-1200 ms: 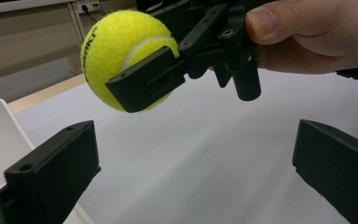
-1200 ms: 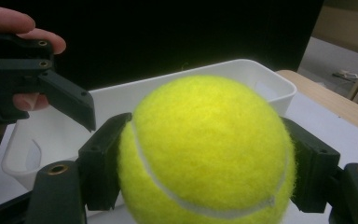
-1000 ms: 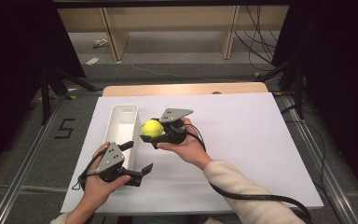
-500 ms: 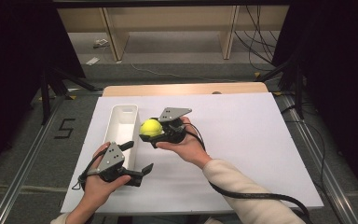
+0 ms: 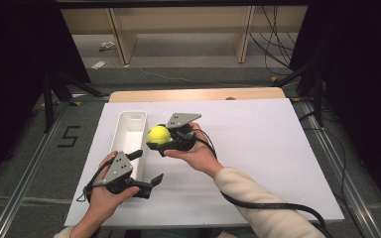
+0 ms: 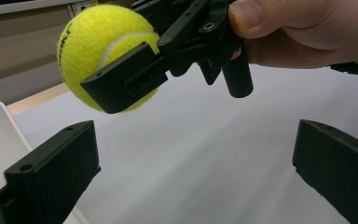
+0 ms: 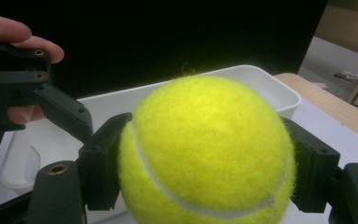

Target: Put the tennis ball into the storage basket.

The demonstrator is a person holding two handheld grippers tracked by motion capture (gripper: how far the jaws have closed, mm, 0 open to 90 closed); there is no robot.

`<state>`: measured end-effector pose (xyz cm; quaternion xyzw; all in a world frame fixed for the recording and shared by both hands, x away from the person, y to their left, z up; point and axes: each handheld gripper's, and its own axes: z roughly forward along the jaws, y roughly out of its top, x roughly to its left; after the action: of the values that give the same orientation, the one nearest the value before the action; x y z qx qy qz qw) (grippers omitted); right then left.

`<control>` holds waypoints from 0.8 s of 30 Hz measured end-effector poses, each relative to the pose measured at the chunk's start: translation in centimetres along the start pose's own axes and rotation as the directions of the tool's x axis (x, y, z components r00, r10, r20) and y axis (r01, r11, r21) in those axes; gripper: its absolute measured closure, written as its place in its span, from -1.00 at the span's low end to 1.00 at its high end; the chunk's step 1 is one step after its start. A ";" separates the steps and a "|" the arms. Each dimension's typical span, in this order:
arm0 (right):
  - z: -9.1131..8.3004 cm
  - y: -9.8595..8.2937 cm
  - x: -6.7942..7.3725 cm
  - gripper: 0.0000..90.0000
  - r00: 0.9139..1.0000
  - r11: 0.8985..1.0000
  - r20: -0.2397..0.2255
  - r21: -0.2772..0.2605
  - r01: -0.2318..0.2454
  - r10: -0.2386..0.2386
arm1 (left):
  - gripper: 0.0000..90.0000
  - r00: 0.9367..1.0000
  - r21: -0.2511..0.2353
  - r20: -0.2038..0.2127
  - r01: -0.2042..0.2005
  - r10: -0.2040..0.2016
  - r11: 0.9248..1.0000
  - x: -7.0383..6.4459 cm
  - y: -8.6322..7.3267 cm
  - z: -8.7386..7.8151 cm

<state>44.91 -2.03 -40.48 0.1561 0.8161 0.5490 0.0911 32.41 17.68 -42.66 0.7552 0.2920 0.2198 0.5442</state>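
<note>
A yellow tennis ball (image 5: pixel 158 134) (image 6: pixel 103 50) (image 7: pixel 205 151) is clamped in my right gripper (image 5: pixel 159 140), held just right of the long white tray (image 5: pixel 130 134) and a little above the table. In the right gripper view the two black jaws press the ball's sides, with the tray (image 7: pixel 261 81) right behind it. My left gripper (image 5: pixel 146 167) hovers near the tray's near end, jaws wide apart with nothing between them. The left gripper view looks up at the ball and the right hand (image 6: pixel 303 28).
A white sheet (image 5: pixel 258 148) covers the table, with a wooden strip (image 5: pixel 198 94) along its far edge. The tray looks empty in the high view. Black curtains flank both sides, and shelving stands beyond the table.
</note>
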 end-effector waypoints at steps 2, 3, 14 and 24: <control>0.0 0.0 -0.1 -0.40 1.000 1.000 0.002 -0.001 -0.005 0.005 | -1.00 1.000 0.000 0.000 -0.002 0.002 1.000 0.0 0.0 0.0; -0.1 0.0 -0.2 -0.40 1.000 1.000 0.003 -0.001 -0.004 0.004 | -1.00 1.000 -0.002 0.000 -0.003 0.003 1.000 0.0 0.0 0.0; 0.3 0.4 -0.3 -0.40 1.000 1.000 0.004 -0.012 -0.013 0.013 | -1.00 1.000 -0.008 -0.001 -0.006 0.006 1.000 -0.1 0.1 0.1; 0.5 0.8 -0.4 -0.40 1.000 1.000 0.003 -0.023 -0.015 0.015 | -1.00 1.000 -0.008 0.001 -0.006 0.006 1.000 -0.1 0.0 0.0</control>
<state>45.52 -1.46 -39.89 0.1619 0.8085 0.5586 0.0900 32.37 17.60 -42.63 0.7539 0.2884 0.2225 0.5467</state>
